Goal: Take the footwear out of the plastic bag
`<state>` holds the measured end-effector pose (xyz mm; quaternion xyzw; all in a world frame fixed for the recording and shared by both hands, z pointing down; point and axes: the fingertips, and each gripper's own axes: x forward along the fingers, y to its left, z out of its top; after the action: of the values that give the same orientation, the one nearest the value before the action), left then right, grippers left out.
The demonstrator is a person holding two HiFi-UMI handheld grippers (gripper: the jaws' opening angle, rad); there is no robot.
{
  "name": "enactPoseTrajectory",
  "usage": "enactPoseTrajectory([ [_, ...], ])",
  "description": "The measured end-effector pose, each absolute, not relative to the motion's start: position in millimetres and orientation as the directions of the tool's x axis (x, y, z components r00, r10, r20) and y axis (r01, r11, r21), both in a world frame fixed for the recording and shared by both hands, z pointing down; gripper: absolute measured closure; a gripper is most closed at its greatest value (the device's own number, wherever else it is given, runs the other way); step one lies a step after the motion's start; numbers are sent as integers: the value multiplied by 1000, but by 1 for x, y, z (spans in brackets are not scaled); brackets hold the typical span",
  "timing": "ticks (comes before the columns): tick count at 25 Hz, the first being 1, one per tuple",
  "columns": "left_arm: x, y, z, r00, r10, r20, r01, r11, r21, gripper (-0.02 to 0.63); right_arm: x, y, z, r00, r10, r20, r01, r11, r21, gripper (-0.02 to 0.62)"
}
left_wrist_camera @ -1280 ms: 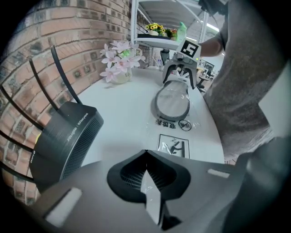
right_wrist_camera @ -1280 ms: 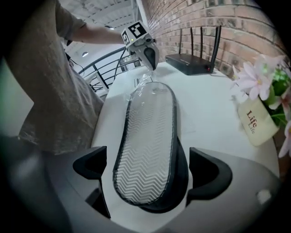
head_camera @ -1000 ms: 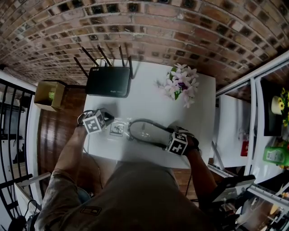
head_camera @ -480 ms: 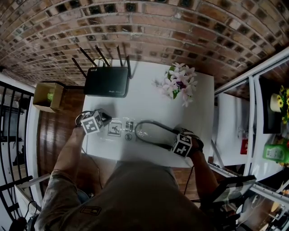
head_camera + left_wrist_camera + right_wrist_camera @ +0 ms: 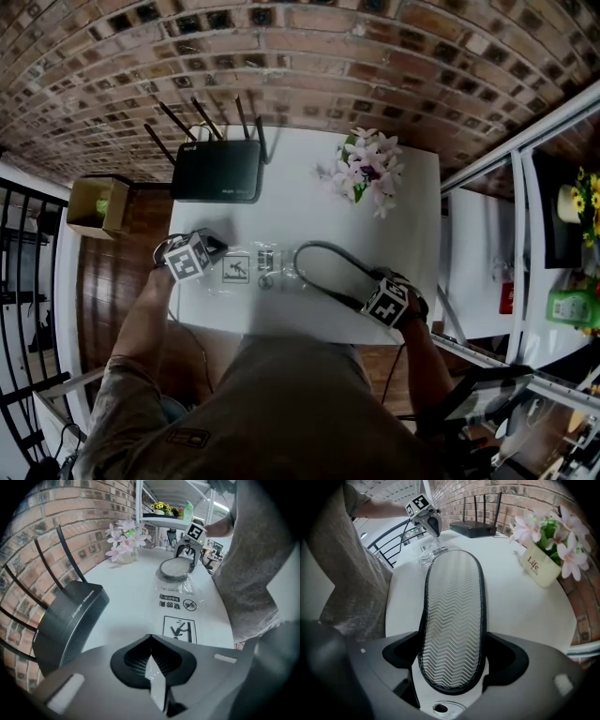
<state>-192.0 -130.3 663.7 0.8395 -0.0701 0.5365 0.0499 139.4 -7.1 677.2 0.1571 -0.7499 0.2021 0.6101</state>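
1: Two holds to enter. Left tongs [image 5: 151, 663] clenched on one end of the plastic bag [image 5: 180, 603], with the film pinched flat between the jaws. Right tongs [image 5: 453, 657] grasping the slipper [image 5: 452, 620] by its heel, sole up. The jaws have just been closing in a little with the heel between them.

2: Slipper's place?

1: Stretched between the two tongs over the counter [image 5: 309, 202], most of its length bare. Whether it rests on the surface I cannot tell. The toe sits at the crumpled mouth of the bag — clear of the film or a little inside, also unclear.

2: Failure modes?

1: My judgement, three. First, the film could snag the toe, and the bag would trail along instead of parting. Second, the thin film could slide out of the left pinch if the pull goes taut, since little of it is gripped. Third, the heel hold: only the sole's edges meet the pads, and a soft sole may buckle or squirt out.

2: Surroundings?

1: The flower pot [image 5: 540, 566] stands toward the wall on the right and the router [image 5: 217, 171] on the left — both apart from the slipper. A wide swing wallward could knock the pot.
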Motion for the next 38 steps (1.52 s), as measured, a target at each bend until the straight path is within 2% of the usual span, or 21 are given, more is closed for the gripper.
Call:
enactPoseTrajectory([
  [10,-200,-126,672,418,-79,905,-201,-979,8,603,160,1,676,-191,-38,981,-675,730,-103,149],
  [14,-205,-126,670,413,-84,907,-205,-979,3,603,175,11,676,-168,-37,985,-780,616,-110,149],
  [17,-210,-125,670,415,-84,906,-203,-979,3,603,179,5,678,-170,-99,980,-838,538,-90,149],
  [24,-216,-120,670,434,-71,898,-164,-987,1,603,184,11,675,-131,-134,982,-919,387,-69,149],
  [32,-216,-108,672,468,-31,883,-132,-991,35,600,182,16,675,-121,-188,975,-951,305,-59,140],
  [33,-216,-107,672,477,-28,879,-136,-990,42,590,182,16,675,-122,-197,973,-952,301,-59,135],
  [35,-215,-107,670,493,-34,869,-146,-988,45,465,181,17,674,-127,-215,968,-953,297,-59,126],
  [38,-215,-110,661,521,-58,851,-160,-987,30,425,178,15,670,-130,-248,960,-953,298,-52,106],
])
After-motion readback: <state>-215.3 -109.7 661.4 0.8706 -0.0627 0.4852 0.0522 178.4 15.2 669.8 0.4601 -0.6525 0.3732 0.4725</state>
